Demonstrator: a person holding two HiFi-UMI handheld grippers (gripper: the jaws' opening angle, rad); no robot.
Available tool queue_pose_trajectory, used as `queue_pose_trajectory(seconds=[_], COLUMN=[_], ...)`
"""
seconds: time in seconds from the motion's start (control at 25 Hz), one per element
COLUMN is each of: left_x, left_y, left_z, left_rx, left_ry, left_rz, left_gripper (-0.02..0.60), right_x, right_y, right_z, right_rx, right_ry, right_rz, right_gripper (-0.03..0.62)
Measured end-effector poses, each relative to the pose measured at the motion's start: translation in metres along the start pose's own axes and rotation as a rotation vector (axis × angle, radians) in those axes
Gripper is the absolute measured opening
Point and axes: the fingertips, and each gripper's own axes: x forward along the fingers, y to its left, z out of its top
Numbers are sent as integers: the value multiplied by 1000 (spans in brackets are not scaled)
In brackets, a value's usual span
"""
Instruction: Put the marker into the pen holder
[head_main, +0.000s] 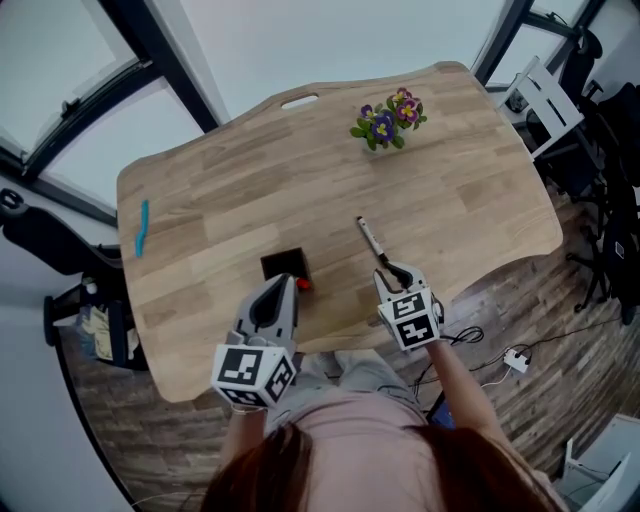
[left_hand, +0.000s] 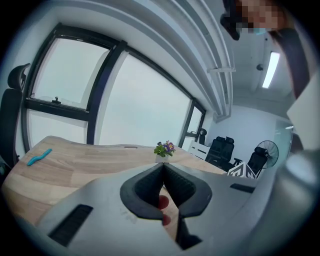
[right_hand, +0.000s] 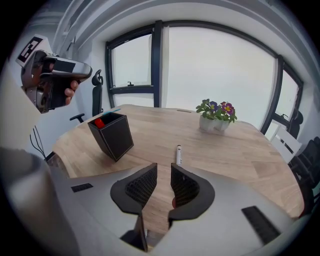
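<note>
right claw (right_hand: 163, 167): jaws apart, marker (right_hand: 178, 154) at its tips, on table (right_hand: 240, 150) | left claw (left_hand: 163, 166): jaws together

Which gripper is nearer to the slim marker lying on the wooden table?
Right. The right gripper, fingers apart, sits at the near end of the slim marker. The left gripper is off to the marker's left, by the black square pen holder.

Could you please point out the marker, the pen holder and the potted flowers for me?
marker (right_hand: 178, 155): right gripper view, middle of its barrel.
pen holder (right_hand: 117, 137): right gripper view, its near black wall.
potted flowers (head_main: 385, 123): head view, the blossoms.
</note>
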Motion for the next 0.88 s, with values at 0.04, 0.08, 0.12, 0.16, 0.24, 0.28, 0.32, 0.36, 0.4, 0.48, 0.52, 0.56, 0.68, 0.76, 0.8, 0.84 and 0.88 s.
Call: queue_pose_trajectory(seconds=[0.04,0.08,0.12,0.16,0.24,0.28,0.32,0.36,0.4,0.48,0.52,0.56,0.68,0.76,0.8,0.84,0.88], left_x=[1,1,1,0,-1,-1,-1,-2,-2,-2,-3,-3,-5,-6,-6,-6,-6], left_y=[-1,-3,-4,-5,-7,-8,-10,-10,-11,-13,-14,-15,-18,-19,-20,-22,-23], left_z=[-1,-1,-2,-2,-4,-6,-7,-9,-11,-15,-16,-18,-23,-26,-28,-30,-32], left_rx=[-2,-4,-6,-9,-15,-19,-24,-29,-34,-45,-50,-53,-63,-72,-76,-79,-80], left_ry=[-3,-6,-9,-10,-13,-14,-16,-17,-17,-17,-17,-17,-20,-22,-22,-22,-21], left_rz=[7,15,24,34,54,63,72,80,89,105,112,120,142,156,163,169,175], left_gripper=[2,2,1,2,0,1,1,1,2,1,2,1,2,2,2,2,1], right_x=[1,2,4,5,9,11,12,14,16,21,23,25,31,36,38,40,43], right_y=[-3,-5,-7,-8,-11,-13,-14,-16,-17,-20,-21,-22,-24,-25,-25,-26,-27], right_z=[-2,-5,-7,-9,-13,-15,-17,-19,-22,-27,-30,-32,-39,-42,-43,-44,-45], right_rx=[-3,-5,-6,-9,-16,-21,-25,-29,-33,-39,-41,-42,-37,-30,-28,-25,-20], right_ry=[3,5,8,11,17,20,23,26,30,39,44,49,57,60,61,63,65], right_rz=[2,4,8,13,24,29,33,37,40,50,55,60,72,81,84,86,87], right_gripper=[77,77,77,77,78,78,80,80,83,84,86,87,89,90,91,91,92])
